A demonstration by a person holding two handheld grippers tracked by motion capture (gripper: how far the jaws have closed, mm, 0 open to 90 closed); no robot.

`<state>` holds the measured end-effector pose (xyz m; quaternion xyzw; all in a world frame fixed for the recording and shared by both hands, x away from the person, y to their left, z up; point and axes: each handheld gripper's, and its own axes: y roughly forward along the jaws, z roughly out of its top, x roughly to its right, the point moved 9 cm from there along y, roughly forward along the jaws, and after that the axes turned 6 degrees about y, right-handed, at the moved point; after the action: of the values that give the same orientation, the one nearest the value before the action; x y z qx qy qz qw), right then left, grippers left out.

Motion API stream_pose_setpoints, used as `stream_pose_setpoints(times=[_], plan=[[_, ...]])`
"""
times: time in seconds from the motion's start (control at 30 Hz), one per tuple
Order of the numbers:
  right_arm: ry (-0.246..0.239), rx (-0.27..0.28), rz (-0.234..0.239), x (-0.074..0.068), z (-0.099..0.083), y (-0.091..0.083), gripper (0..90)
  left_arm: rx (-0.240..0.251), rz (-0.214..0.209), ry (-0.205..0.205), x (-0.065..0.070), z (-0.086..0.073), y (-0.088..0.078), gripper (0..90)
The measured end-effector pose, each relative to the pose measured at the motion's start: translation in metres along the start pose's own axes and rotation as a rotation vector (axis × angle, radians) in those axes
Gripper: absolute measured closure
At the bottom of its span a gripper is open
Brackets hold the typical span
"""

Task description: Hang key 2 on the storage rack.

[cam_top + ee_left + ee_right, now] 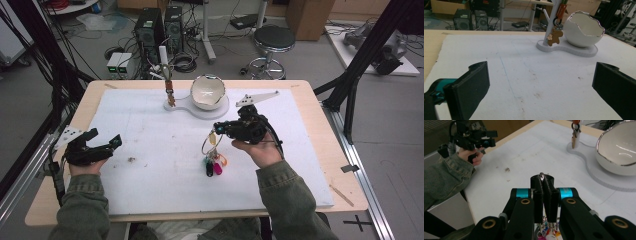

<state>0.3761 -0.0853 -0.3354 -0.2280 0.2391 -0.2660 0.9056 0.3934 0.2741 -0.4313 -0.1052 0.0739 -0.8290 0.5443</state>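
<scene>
My right gripper point(216, 129) is above the middle of the white mat, shut on a metal key ring point(210, 142). Black, pink and orange tags point(214, 165) hang from the ring toward the mat. In the right gripper view the jaws point(545, 185) press together with the ring's top point(541, 175) poking out between them and the tags point(546, 233) dangling below. My left gripper point(105, 136) rests at the mat's left edge, open, with nothing between its jaws point(541, 82).
At the back of the mat stands a white holder point(187, 106) with a broken-egg bowl point(207, 92) and a post carrying a gingerbread charm point(171, 95). The left gripper view shows the bowl point(584, 30) and charm point(554, 37) ahead. A small dark speck point(132, 160) lies on the mat.
</scene>
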Motion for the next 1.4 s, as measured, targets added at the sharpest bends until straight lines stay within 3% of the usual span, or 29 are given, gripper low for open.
stream_pose_setpoints(times=[0.23, 0.73, 1.07, 1.23, 1.4], plan=[[-0.004, 0.021, 0.007, -0.006, 0.019, 0.000, 87.6, 0.011, -0.004, 0.000, 0.001, 0.003, 0.001, 1.7], [-0.008, 0.046, 0.010, -0.020, 0.050, 0.007, 87.6, 0.049, -0.048, 0.022, 0.019, 0.020, 0.003, 1.7], [0.000, 0.062, 0.014, -0.021, 0.059, 0.007, 87.6, 0.091, -0.089, 0.078, 0.047, 0.042, 0.005, 1.7], [0.007, 0.066, 0.017, -0.021, 0.062, 0.008, 87.6, 0.112, -0.137, 0.078, 0.063, 0.053, 0.006, 1.7], [0.018, 0.074, 0.017, -0.021, 0.066, 0.010, 87.6, 0.147, -0.167, 0.104, 0.078, 0.069, 0.005, 1.7]])
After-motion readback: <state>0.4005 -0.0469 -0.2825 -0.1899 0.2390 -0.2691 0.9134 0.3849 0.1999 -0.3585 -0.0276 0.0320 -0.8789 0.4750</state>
